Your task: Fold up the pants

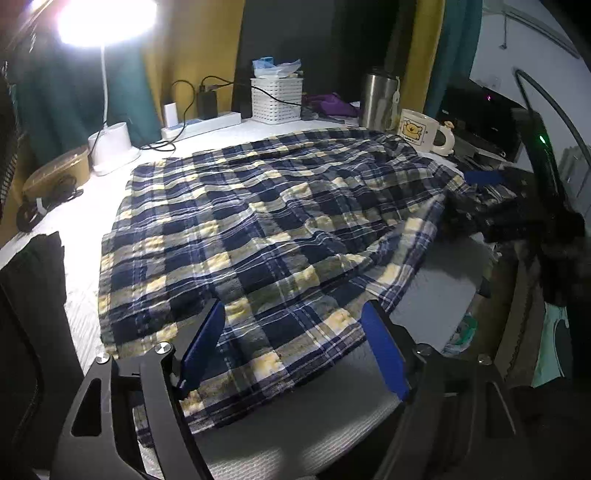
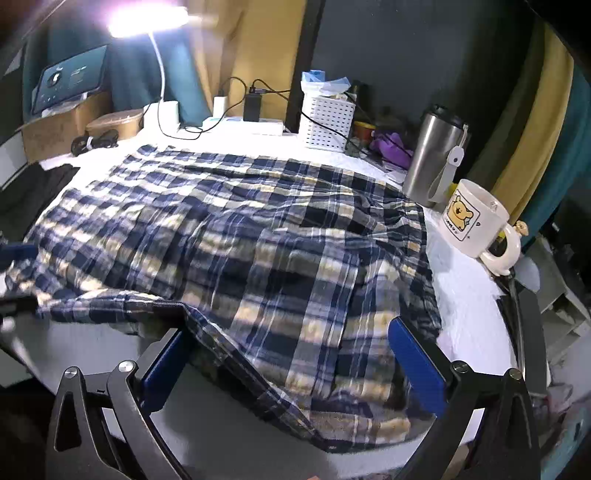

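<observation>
The plaid pants point(image 1: 266, 229) lie spread across the white surface point(image 1: 88, 206), covering most of its middle. Which end is the waistband and which the leg cuffs is hard to make out: the cloth is rumpled and doubled over itself, and no leg opening shows plainly. In the left wrist view the long axis seems to run from the near edge, between the fingers, up and away toward the mug point(image 1: 424, 131); the right-hand part of the cloth drapes off the surface edge and its end is lost in shadow. In the right wrist view a dark folded seam runs diagonally from the near left down toward the bottom, and the near hem is blurred.

The left tool point(image 1: 295, 354) stands with its blue pads well apart, cloth lying between them but neither pad pressing on it. The right tool point(image 2: 291, 365) is likewise spread wide over the near fold, pads clear of the fabric. Seen from the left wrist, the right tool is only a dark blur at the far right edge.

Behind the pants stand a steel tumbler point(image 2: 432, 162), a white basket point(image 2: 327, 123) and a lamp point(image 1: 107, 22) whose glare washes out the far left corner.
</observation>
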The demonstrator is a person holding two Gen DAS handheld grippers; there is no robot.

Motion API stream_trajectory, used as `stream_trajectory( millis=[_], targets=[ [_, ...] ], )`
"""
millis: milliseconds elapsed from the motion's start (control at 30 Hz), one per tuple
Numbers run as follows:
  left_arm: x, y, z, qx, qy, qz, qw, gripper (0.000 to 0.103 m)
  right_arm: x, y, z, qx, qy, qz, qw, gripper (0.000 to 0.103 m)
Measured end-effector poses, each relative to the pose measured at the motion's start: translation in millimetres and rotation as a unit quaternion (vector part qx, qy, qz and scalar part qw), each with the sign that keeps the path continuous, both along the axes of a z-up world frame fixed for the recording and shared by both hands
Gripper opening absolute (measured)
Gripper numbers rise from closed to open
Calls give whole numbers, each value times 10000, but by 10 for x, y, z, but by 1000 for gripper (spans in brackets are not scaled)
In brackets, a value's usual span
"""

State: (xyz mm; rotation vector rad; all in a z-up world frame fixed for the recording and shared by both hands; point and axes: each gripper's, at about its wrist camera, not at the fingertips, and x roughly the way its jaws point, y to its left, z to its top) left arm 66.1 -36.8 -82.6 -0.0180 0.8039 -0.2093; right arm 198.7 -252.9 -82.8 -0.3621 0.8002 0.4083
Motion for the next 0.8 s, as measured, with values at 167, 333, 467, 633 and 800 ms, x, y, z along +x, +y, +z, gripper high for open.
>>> stream_trajectory(
  millis=[167, 333, 467, 633, 800],
  targets=[
    [4, 24, 47, -78, -75, 5, 9999, 86, 229, -1, -9, 127, 197, -105, 9997, 103],
    [66, -20, -81, 611, 150, 101, 9980, 89, 365, -2, 14, 344, 322, -110, 9988, 103],
    [94, 13, -182, 1258, 252, 314, 9912, 89, 384, -15, 13, 359, 331, -91, 9988, 103],
    [72, 171, -202, 1238, 304, 382, 9911, 51, 376, -78, -11, 386, 367, -127, 9985, 103],
    [11, 226, -43, 1125, 112, 261, 9932, 13, 318, -119, -17, 404, 338, -142, 9985, 103]
  ],
)
